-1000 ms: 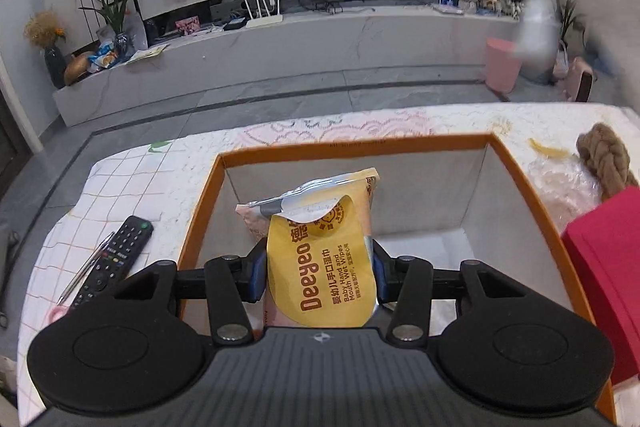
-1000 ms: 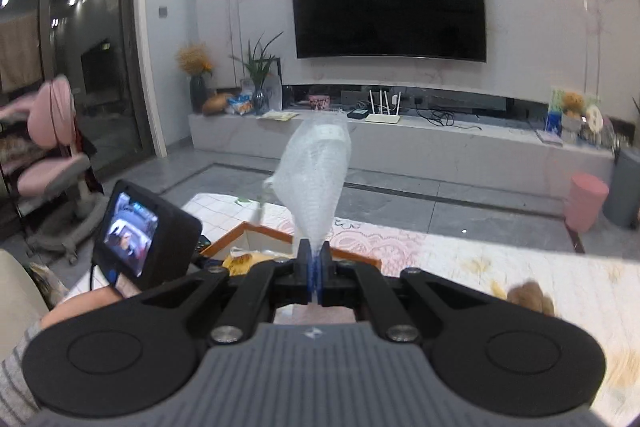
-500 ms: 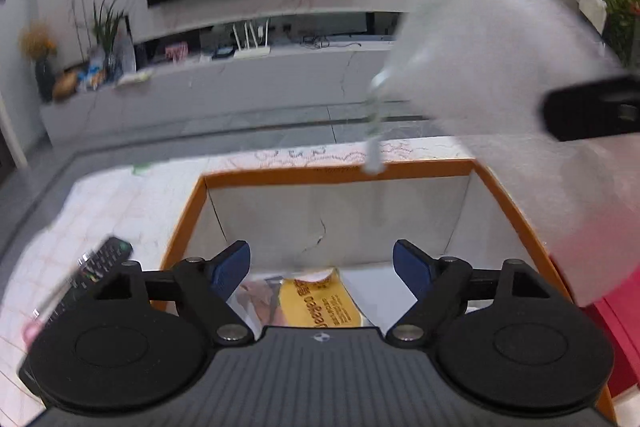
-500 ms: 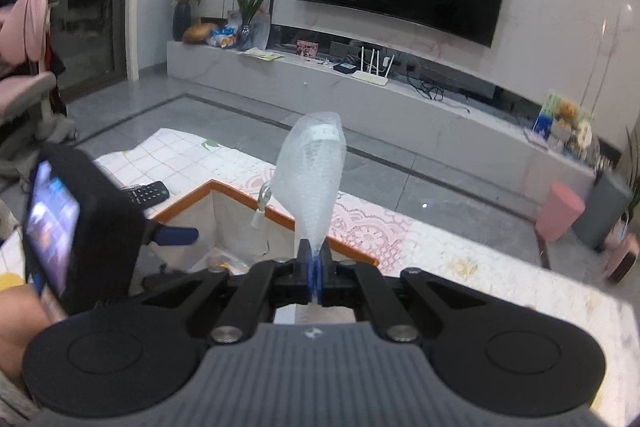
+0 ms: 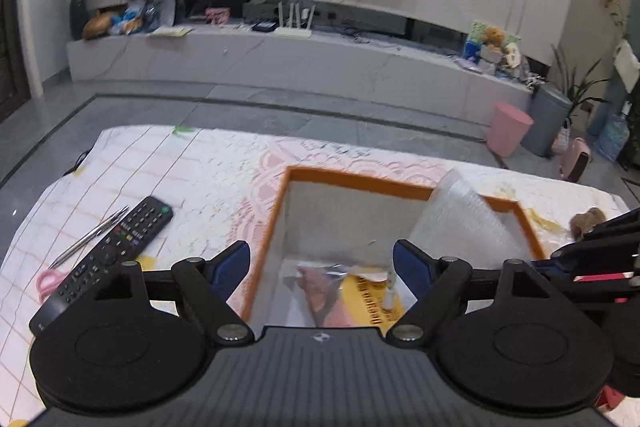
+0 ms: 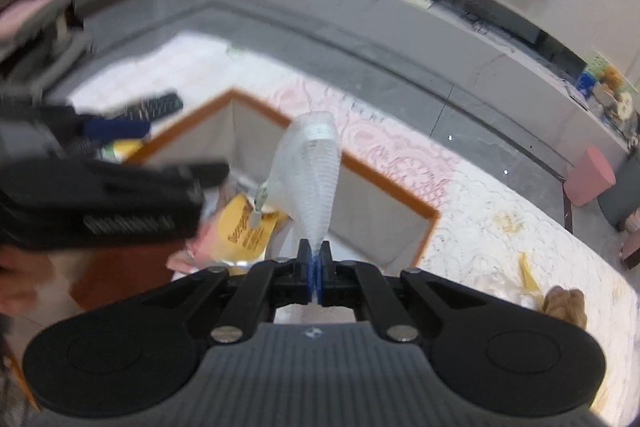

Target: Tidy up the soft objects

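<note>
Two grippers work over the orange-rimmed fabric box (image 5: 352, 180) on the patterned tablecloth (image 5: 208, 179). The left gripper (image 5: 321, 269) hangs with its blue pads spread wide and nothing between them, above the box's near left side. The right gripper (image 6: 315, 269) has its pads pinched tight on the bottom tip of a clear bubble-wrap bag (image 6: 311, 179), which stands up over the box interior. Inside the box lies a yellow wipes pack (image 6: 248, 227). On the cloth left of the box sit a black remote (image 5: 108, 259) and a pen (image 5: 88, 237) beside it
</note>
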`<state>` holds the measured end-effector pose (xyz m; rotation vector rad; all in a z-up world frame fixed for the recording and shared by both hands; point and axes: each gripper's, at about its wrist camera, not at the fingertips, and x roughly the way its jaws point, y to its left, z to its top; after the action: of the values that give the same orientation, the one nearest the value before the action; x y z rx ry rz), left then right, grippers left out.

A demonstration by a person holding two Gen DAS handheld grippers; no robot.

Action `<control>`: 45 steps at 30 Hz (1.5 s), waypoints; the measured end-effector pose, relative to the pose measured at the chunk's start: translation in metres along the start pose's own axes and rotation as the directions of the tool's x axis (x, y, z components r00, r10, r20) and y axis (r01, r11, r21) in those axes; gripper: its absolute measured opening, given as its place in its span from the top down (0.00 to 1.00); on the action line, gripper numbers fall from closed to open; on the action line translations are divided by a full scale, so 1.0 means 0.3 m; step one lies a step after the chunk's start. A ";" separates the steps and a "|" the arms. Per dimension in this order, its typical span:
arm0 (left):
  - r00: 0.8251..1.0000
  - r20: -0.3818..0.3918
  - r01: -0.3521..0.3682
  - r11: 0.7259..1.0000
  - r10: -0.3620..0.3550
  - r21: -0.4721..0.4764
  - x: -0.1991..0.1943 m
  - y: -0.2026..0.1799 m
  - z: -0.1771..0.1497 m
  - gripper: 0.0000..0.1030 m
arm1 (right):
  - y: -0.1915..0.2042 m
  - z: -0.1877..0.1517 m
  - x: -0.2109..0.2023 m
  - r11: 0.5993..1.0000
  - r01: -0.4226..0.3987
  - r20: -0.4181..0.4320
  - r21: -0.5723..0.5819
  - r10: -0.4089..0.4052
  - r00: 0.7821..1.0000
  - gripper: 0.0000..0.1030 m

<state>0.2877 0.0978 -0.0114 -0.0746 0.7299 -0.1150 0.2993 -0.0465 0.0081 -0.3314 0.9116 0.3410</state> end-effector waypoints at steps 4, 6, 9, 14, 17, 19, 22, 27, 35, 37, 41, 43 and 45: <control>0.999 -0.033 -0.032 0.999 0.032 0.011 0.015 0.007 -0.023 0.08 | 0.004 0.039 0.105 0.999 0.029 -0.085 -0.020 -0.030 0.996 1.00; 0.999 -0.037 -0.028 1.000 0.028 0.013 0.013 0.014 -0.025 0.08 | 0.017 0.054 0.153 0.997 0.049 -0.117 -0.056 -0.055 0.992 1.00; 0.999 -0.030 -0.022 1.000 0.022 -0.006 0.010 0.035 -0.015 0.08 | 0.044 0.060 0.222 0.990 0.056 -0.174 -0.126 -0.078 0.982 1.00; 0.999 -0.036 -0.006 1.000 0.005 -0.024 0.010 0.061 -0.013 0.08 | 0.073 0.063 0.344 0.987 0.049 -0.283 -0.156 -0.092 0.955 1.00; 0.999 -0.049 -0.018 0.999 0.016 -0.029 0.018 0.070 -0.016 0.08 | 0.070 0.069 0.384 0.989 0.054 -0.304 -0.141 -0.095 0.948 1.00; 0.998 -0.054 -0.025 0.999 0.023 -0.040 0.020 0.077 -0.015 0.08 | 0.063 0.069 0.405 0.989 0.060 -0.308 -0.135 -0.099 0.946 1.00; 0.998 -0.056 -0.023 0.998 0.020 -0.051 0.019 0.086 -0.015 0.08 | 0.057 0.062 0.437 0.990 0.070 -0.318 -0.124 -0.106 0.942 1.00; 0.998 -0.063 -0.019 0.999 0.016 -0.042 0.022 0.090 -0.017 0.08 | 0.051 0.064 0.434 0.991 0.082 -0.315 -0.108 -0.113 0.942 0.88; 0.998 -0.059 -0.027 0.998 0.024 -0.060 0.008 0.093 -0.005 0.08 | 0.045 0.081 0.321 0.997 0.046 -0.235 -0.068 -0.061 0.970 0.53; 0.999 -0.039 -0.018 0.998 0.015 -0.058 -0.005 0.085 0.001 0.08 | 0.047 0.079 0.279 0.998 0.048 -0.202 -0.039 -0.055 0.978 0.50; 1.000 -0.022 -0.019 0.999 0.018 -0.048 -0.018 0.076 0.007 0.08 | 0.016 0.088 0.207 0.999 0.023 -0.130 0.049 -0.017 0.991 0.42; 0.999 -0.027 -0.019 0.999 0.017 -0.043 -0.018 0.071 0.006 0.08 | 0.003 0.091 0.162 0.997 0.018 -0.090 0.076 -0.011 0.996 0.34; 0.999 -0.025 -0.024 0.999 0.023 -0.035 -0.019 0.064 0.007 0.08 | 0.005 0.088 0.119 0.998 0.016 -0.066 0.067 -0.011 0.998 0.33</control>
<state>0.2863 0.1177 -0.0083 -0.0985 0.7576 -0.0809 0.3376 -0.0290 -0.0062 -0.2875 0.9829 0.2873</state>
